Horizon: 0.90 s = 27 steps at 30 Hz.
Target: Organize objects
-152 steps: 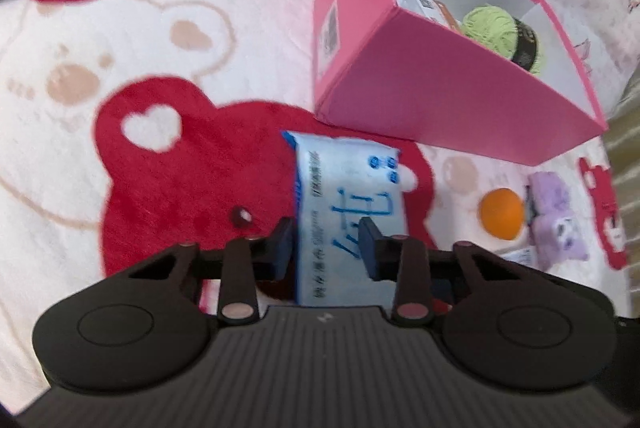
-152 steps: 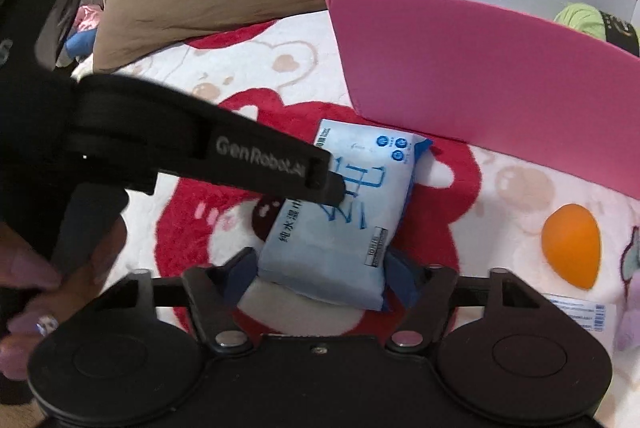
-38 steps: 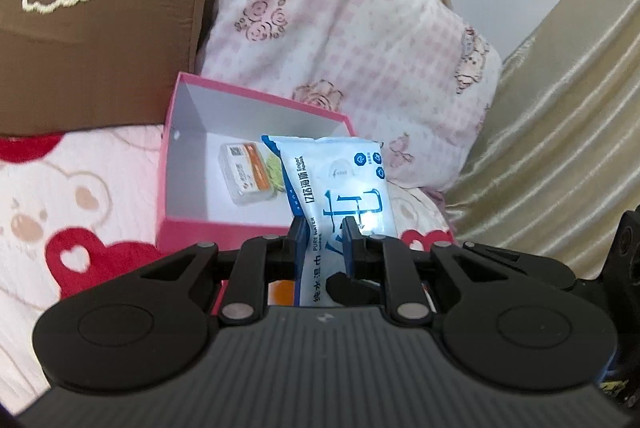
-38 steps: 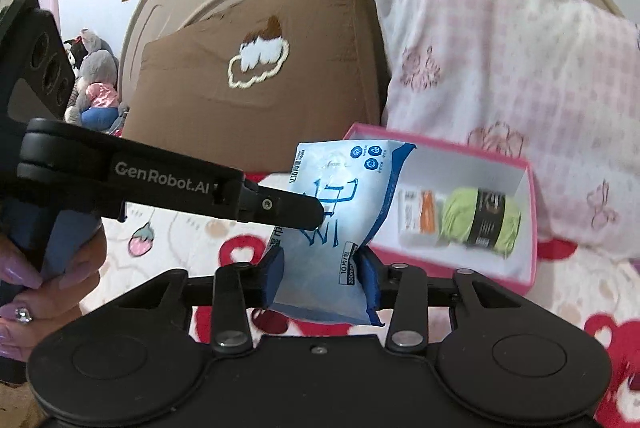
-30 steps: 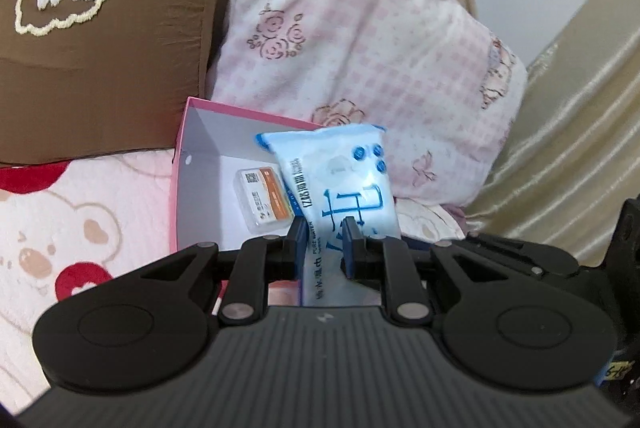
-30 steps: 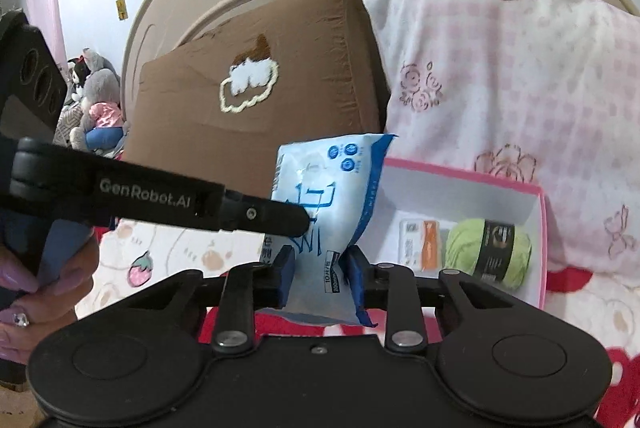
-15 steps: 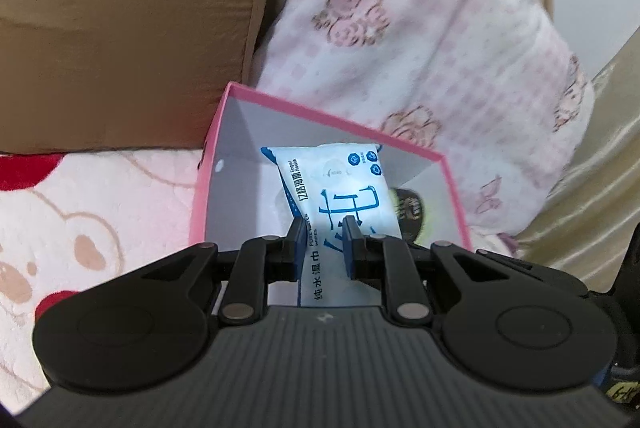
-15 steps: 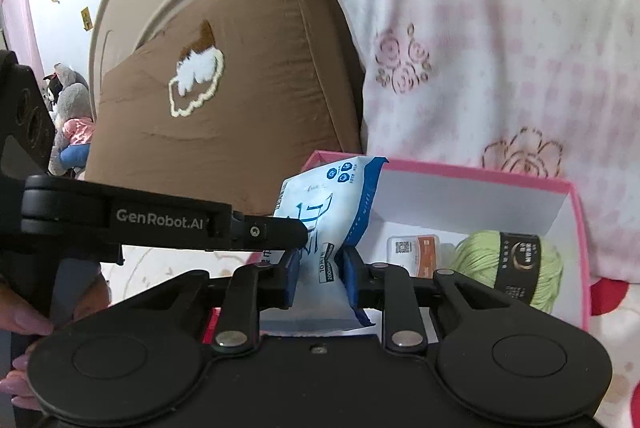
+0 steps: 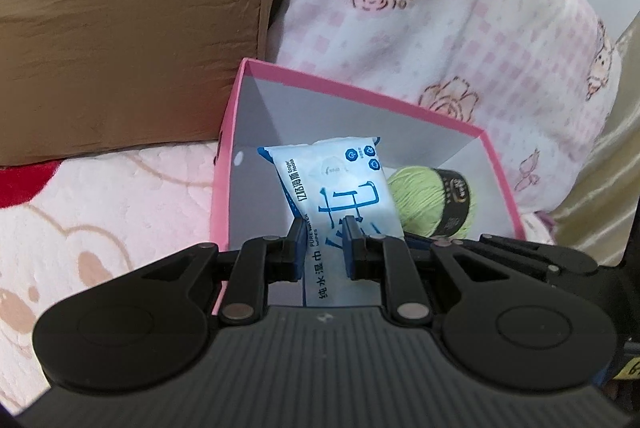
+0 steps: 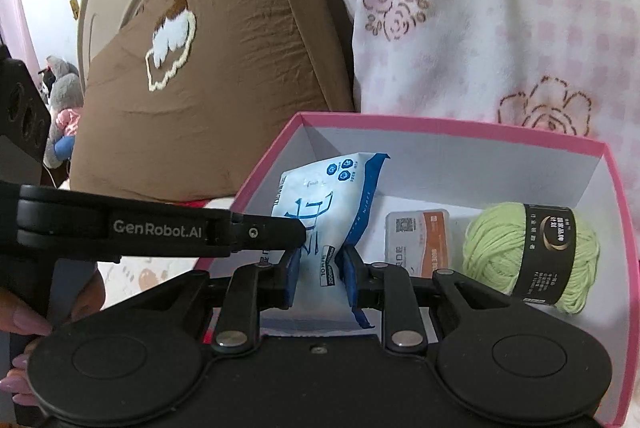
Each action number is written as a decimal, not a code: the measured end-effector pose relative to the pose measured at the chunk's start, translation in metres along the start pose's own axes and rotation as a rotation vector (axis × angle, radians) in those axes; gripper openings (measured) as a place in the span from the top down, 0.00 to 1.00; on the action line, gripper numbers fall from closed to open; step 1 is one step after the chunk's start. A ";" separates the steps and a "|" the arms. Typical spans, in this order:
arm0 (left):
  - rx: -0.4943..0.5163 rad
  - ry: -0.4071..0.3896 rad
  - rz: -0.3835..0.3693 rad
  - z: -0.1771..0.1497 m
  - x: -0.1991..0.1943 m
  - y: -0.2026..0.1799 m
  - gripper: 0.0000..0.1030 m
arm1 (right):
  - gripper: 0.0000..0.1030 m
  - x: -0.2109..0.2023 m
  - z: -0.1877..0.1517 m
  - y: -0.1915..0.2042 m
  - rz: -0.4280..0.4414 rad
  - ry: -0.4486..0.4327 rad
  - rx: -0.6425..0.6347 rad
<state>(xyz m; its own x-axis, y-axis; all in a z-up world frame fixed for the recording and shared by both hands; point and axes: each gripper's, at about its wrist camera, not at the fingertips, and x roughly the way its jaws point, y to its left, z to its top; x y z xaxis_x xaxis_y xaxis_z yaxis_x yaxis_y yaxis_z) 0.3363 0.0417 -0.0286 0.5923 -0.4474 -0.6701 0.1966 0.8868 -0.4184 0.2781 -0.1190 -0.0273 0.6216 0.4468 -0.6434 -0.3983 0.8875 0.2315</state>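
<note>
A blue-and-white pack of wet wipes (image 9: 340, 188) hangs tilted inside the open pink box (image 9: 224, 164), held by both grippers. My left gripper (image 9: 323, 242) is shut on its near end. My right gripper (image 10: 318, 268) is shut on the same wipes pack (image 10: 320, 196), squeezing it narrow, and the left gripper's finger (image 10: 260, 232) reaches in from the left. The pink box (image 10: 440, 124) also holds a green yarn ball (image 10: 528, 248) at the right and a small white-and-orange packet (image 10: 420, 240) in the middle. From the left wrist view I see the yarn ball (image 9: 428, 200) behind the pack.
A brown cushion (image 9: 132, 28) and a pink-checked pillow (image 9: 440, 28) stand right behind the box. A pink-and-red bear blanket (image 9: 100, 212) covers the bed at the left. A person's hand (image 10: 24, 324) holds the left gripper. Shiny beige fabric (image 9: 600, 188) lies at the right.
Both grippers have carried the wipes pack forward and down, from above the box into it. The box, yarn and packet loom larger. The right jaws have squeezed the pack narrower.
</note>
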 end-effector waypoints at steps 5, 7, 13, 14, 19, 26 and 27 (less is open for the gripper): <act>0.065 0.026 0.052 -0.005 0.010 -0.007 0.85 | 0.74 0.012 -0.005 -0.004 0.006 0.035 0.013; 0.083 0.026 0.058 -0.007 0.010 -0.010 0.85 | 0.74 0.015 -0.006 -0.007 0.013 0.044 0.025; 0.090 0.062 0.086 -0.010 0.015 -0.011 0.85 | 0.75 0.022 -0.008 -0.015 0.031 0.070 0.043; 0.101 0.062 0.099 -0.010 0.015 -0.012 0.85 | 0.75 0.024 -0.009 -0.016 0.037 0.075 0.046; 0.117 0.062 0.101 -0.014 0.018 -0.011 0.85 | 0.78 0.032 -0.009 -0.019 0.051 0.107 0.082; 0.139 0.064 0.113 -0.023 0.022 -0.015 0.85 | 0.89 0.046 -0.014 -0.023 0.001 0.165 0.113; 0.137 0.064 0.113 -0.023 0.021 -0.015 0.85 | 0.89 0.048 -0.015 -0.023 -0.008 0.173 0.113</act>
<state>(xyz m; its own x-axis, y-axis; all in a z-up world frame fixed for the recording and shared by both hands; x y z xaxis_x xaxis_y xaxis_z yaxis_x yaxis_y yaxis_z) 0.3280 0.0164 -0.0505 0.5669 -0.3462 -0.7475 0.2382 0.9375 -0.2536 0.3068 -0.1201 -0.0743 0.4950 0.4227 -0.7592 -0.3099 0.9021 0.3002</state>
